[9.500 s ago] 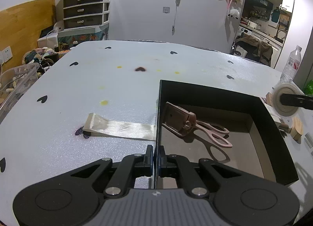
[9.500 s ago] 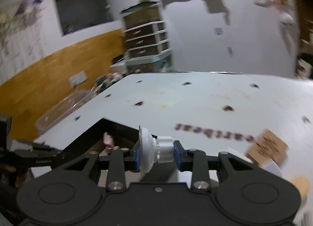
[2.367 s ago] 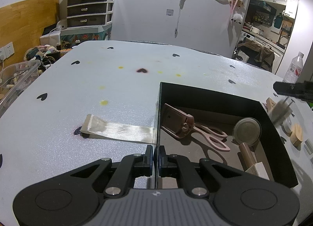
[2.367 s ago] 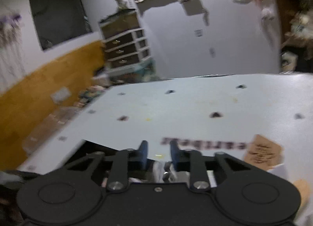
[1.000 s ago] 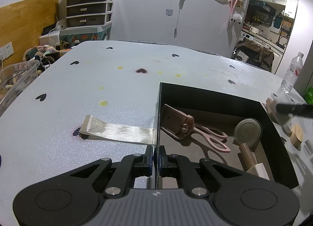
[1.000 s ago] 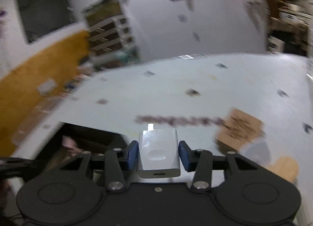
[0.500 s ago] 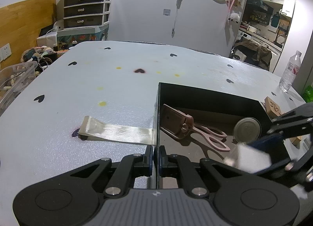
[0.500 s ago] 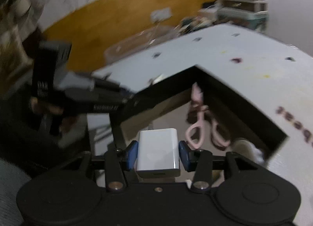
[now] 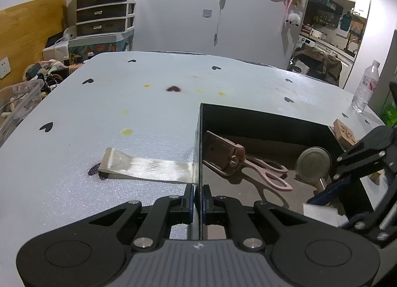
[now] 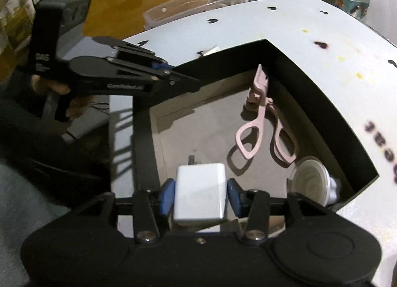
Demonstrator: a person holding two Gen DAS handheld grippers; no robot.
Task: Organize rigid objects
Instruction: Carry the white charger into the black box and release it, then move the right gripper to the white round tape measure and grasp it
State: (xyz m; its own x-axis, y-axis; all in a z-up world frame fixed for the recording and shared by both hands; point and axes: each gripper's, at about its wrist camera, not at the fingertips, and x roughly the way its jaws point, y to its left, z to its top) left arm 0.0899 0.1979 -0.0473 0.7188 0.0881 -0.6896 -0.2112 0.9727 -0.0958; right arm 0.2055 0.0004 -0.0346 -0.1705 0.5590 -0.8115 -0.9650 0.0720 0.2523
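Right gripper [image 10: 200, 194] pinches one white charger [image 10: 200, 191] over the box [image 10: 310, 83] (one pink scissors [image 10: 263, 123], one round lid [image 10: 310, 179] inside); left gripper [image 9: 197, 199] clamps the box wall.

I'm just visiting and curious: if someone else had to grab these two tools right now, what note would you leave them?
Left gripper: shut on the near wall of the black box, steadying it.
Right gripper: shut on a white charger, held inside the box above its floor.
In the box: pink scissors and a round suction cup.
Outside it on the table: a wooden tag, a ribbon strip and a water bottle.
Done: scissors and cup packed.
Left: release the charger, then probably fetch the tag and whatever else lies by the box's right side.
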